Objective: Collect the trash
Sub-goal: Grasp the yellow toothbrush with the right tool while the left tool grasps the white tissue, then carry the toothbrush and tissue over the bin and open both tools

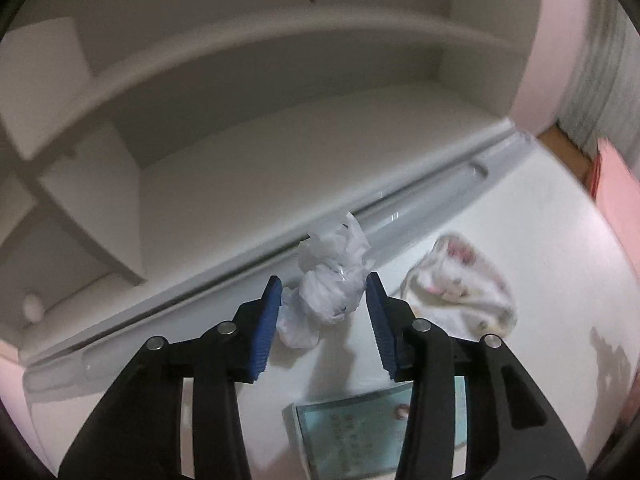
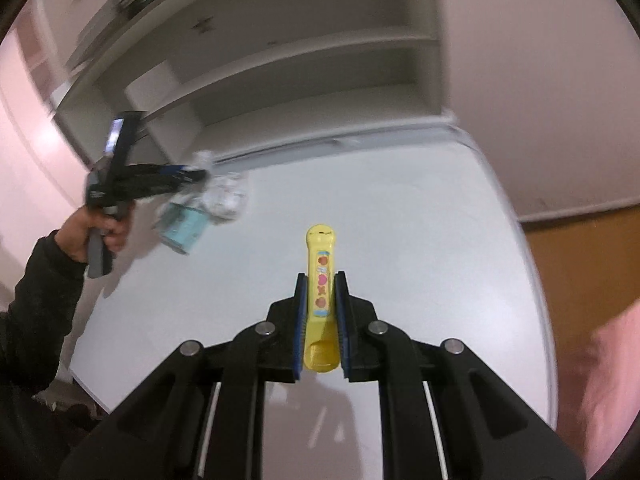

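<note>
- Looks like early-to-middle going: nothing's visibly binned yet, and I can't spot a trash can or bag in either view, so where this stuff ends up is anyone's guess.
- The right gripper (image 2: 321,280) has its jaws pinched tight on a yellow wrapper-type thing (image 2: 320,280) with little red stickers, dead centre of the right wrist view. Whether it's lifted off the white surface (image 2: 420,220) or still resting on it, I can't tell.
- The left gripper (image 1: 323,286) has its jaws spread wide on either side of a crumpled white tissue wad (image 1: 328,284), lower middle of the left view. The pads aren't pressing it yet, so I'd say that grab isn't made.
- Still left on the surface: a crumpled floral wrapper (image 1: 460,292) just to the right of the wad, and a pale blue packet (image 1: 360,432) low in the frame, partly behind the jaws.
- In the way: the wad sits close up against the raised ledge (image 1: 280,236) of the white shelf unit (image 1: 280,120) behind it, so there's not much room past it.
- The floral wrapper is near enough to get bumped.
</note>
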`<state>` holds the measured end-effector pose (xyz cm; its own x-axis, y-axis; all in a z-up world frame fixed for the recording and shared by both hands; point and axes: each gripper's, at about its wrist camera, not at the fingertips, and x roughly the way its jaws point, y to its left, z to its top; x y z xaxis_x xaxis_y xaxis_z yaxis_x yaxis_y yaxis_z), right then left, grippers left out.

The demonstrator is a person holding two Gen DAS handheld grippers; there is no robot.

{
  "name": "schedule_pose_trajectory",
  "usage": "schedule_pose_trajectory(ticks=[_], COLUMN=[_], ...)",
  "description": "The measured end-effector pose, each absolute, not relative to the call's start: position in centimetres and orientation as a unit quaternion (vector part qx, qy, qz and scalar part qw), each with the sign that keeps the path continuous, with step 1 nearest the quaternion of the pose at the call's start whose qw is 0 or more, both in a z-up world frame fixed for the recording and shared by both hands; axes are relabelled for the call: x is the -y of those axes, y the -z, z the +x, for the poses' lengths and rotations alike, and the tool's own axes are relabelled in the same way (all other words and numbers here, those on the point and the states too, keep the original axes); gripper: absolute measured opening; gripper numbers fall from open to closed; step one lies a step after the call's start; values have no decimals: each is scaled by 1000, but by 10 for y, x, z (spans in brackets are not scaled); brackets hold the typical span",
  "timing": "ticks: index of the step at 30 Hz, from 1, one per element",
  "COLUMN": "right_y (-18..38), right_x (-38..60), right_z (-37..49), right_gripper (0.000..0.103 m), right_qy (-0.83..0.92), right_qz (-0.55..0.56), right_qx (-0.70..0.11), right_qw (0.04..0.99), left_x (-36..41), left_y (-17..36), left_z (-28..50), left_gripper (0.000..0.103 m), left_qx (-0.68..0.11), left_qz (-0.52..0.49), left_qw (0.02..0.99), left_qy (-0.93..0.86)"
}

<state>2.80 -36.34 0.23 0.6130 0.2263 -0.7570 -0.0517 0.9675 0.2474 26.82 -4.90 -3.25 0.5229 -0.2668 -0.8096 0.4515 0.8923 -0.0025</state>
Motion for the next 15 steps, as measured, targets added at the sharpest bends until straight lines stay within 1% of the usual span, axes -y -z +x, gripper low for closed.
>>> schedule_pose_trajectory(ticks=[4,6,10,15], right_y=[10,19,38,63], right_x=[419,454,507,576], right_z=[-10,-38,-91,-179], right_gripper=[14,14,14,14], right_qy=[-14,27,105,201], right_qz=[144,172,210,258], right_qx=[-423,-416,-408,-405], right_qw=[894,893,882,854], left_x=[66,96,194,333], left_y=[-3,-15,-22,-7], left_z=[243,222,159,60], left_gripper=[41,41,41,41], left_qx=[-414,-401,-385,-375], left_qz=[106,114,128,165], left_qw=[883,881,855,788], left_qy=[195,222,323,460])
